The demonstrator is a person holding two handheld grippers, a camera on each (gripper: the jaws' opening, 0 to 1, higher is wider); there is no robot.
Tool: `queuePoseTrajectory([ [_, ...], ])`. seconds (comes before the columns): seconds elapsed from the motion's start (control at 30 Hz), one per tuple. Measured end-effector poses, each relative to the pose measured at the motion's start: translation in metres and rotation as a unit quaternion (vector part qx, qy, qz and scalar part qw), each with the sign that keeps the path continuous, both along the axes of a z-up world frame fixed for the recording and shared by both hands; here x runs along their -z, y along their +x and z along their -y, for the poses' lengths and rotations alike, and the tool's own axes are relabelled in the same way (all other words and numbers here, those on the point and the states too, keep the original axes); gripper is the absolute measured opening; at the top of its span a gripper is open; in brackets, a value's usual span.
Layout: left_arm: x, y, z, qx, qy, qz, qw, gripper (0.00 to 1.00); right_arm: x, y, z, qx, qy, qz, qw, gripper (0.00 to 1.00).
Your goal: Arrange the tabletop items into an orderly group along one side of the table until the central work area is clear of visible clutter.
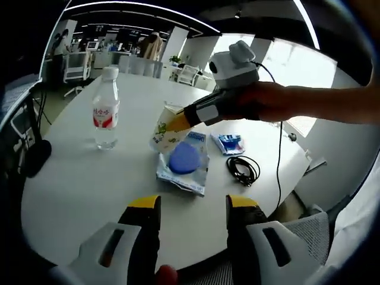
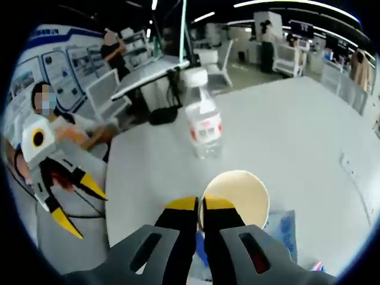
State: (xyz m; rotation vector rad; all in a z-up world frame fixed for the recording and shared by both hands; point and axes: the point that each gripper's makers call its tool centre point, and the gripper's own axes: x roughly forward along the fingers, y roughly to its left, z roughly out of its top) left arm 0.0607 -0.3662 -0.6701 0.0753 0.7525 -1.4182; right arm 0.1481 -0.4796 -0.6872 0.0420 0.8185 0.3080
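Gripping the near rim of a paper cup (image 2: 234, 199), the right gripper (image 2: 199, 206) has its yellow-tipped jaws nearly closed, one on each side of the cup wall. Nearest in the left gripper view, the left gripper (image 1: 186, 205) hangs with jaws spread wide and nothing between them, over bare white table (image 1: 77, 190). Just beyond lies a flat blue-and-white packet (image 1: 185, 161) showing a blue round shape, with the cup (image 1: 165, 129) standing tilted on its far left corner. Right of the packet lie a coiled black cable (image 1: 243, 169) and a small blue sachet (image 1: 229, 143). Farther left, apart, stands a capped water bottle (image 1: 106, 111) with a red-and-white label; its writing is too small to read.
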Motion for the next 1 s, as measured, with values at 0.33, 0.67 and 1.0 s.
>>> queuePoseTrajectory([
  [0.33, 0.006, 0.008, -0.011, -0.012, 0.005, -0.004, 0.9999, 0.43, 0.026, 0.026, -0.007, -0.087, -0.080, -0.033, 0.9924, 0.00],
  [0.67, 0.005, 0.014, -0.017, -0.021, 0.004, -0.003, 0.9998, 0.43, 0.040, 0.048, -0.004, -0.109, -0.132, -0.041, 0.9844, 0.00],
  [1.0, 0.006, 0.014, -0.020, -0.021, 0.004, -0.009, 0.9997, 0.42, 0.040, 0.061, -0.005, -0.121, -0.140, -0.039, 0.9819, 0.01],
])
